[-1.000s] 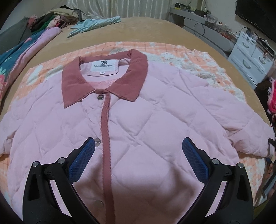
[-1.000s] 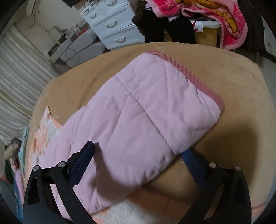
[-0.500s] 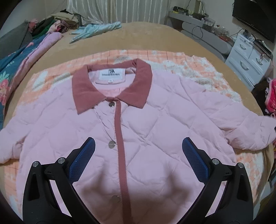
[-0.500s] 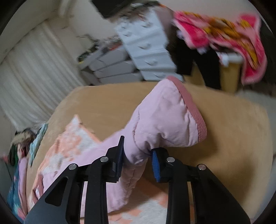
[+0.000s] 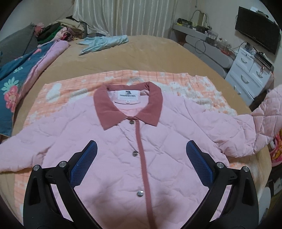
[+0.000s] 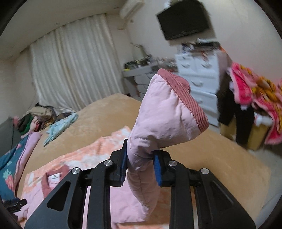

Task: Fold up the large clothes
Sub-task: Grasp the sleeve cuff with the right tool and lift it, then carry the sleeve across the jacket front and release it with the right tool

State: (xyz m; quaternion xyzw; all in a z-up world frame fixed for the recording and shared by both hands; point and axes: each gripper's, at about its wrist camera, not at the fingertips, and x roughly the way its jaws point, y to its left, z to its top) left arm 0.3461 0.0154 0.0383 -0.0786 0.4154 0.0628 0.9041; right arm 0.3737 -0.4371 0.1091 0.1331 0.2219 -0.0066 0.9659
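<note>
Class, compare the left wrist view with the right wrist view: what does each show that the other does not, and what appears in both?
Only the left wrist view: the pink quilted jacket's buttoned front and the open left gripper above it, holding nothing.

Only the right wrist view: the right gripper shut on the jacket's sleeve, its ribbed dark-pink cuff raised above the bed.

Both: the dark-pink collar, orange-and-white blanket, tan bedspread, white curtain.

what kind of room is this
Most likely a lived-in bedroom: a wide bed under a tan cover, a white chest of drawers, a wall-mounted TV, and curtains behind.
</note>
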